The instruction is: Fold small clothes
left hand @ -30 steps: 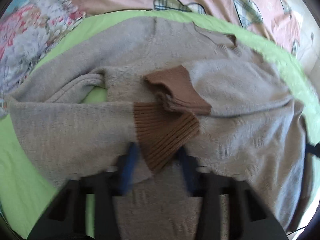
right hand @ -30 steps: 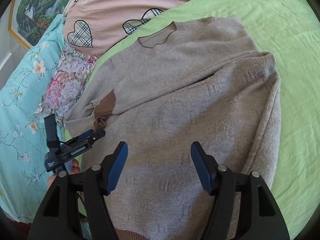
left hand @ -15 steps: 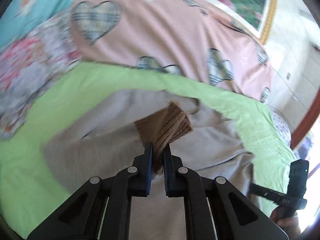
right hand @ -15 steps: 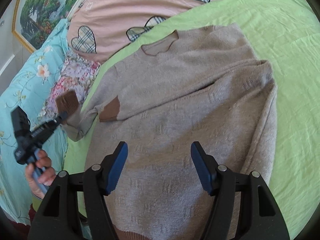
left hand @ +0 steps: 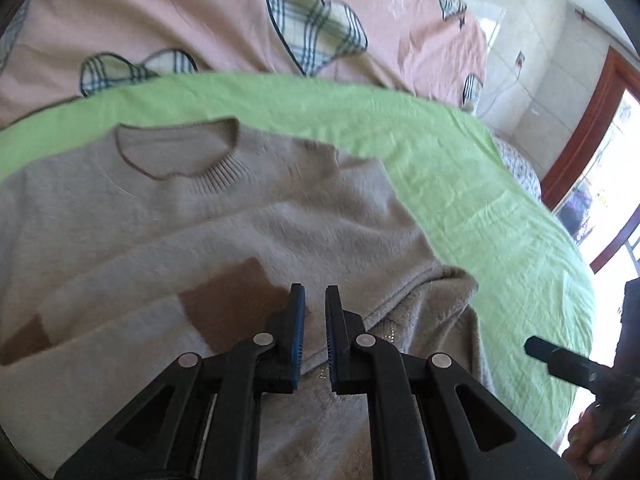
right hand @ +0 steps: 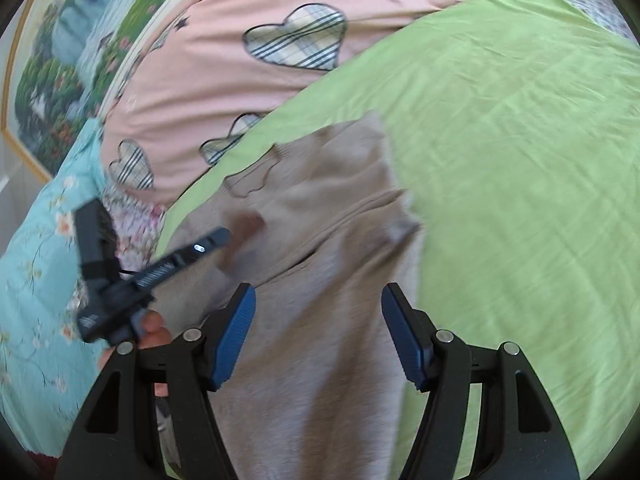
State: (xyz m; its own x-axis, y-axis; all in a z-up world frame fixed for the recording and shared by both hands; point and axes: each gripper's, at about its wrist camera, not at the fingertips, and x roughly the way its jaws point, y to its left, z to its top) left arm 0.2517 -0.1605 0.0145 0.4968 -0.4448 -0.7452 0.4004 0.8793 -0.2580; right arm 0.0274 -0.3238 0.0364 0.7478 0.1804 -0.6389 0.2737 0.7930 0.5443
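Note:
A beige knit sweater (left hand: pixel 280 208) lies flat on a green sheet (left hand: pixel 480 200), round neckline (left hand: pixel 176 156) towards the far side. My left gripper (left hand: pixel 315 308) is shut on the edge of a brown ribbed cuff (left hand: pixel 228 300). That cuff spreads to the left of the fingertips, its sleeve drawn across the sweater's chest. A second brown cuff (left hand: pixel 24 336) shows at the far left. In the right wrist view the left gripper (right hand: pixel 222 236) reaches in from the left with the blurred cuff (right hand: pixel 246 226) at its tip. My right gripper (right hand: pixel 318 320) hovers open over the sweater's body (right hand: pixel 320 380), holding nothing.
A pink quilt with plaid hearts (left hand: pixel 200 12) borders the sheet on the far side. Blue floral bedding (right hand: pixel 36 280) and a framed landscape picture (right hand: pixel 60 60) lie to the left. A wooden door frame (left hand: pixel 580 128) stands at the right. A hand (right hand: pixel 152 332) holds the left gripper.
The left gripper closed on the brown cuff, lifted it off to the left, then swept it right across the sweater's chest. The right gripper stayed open and shifted over the sweater.

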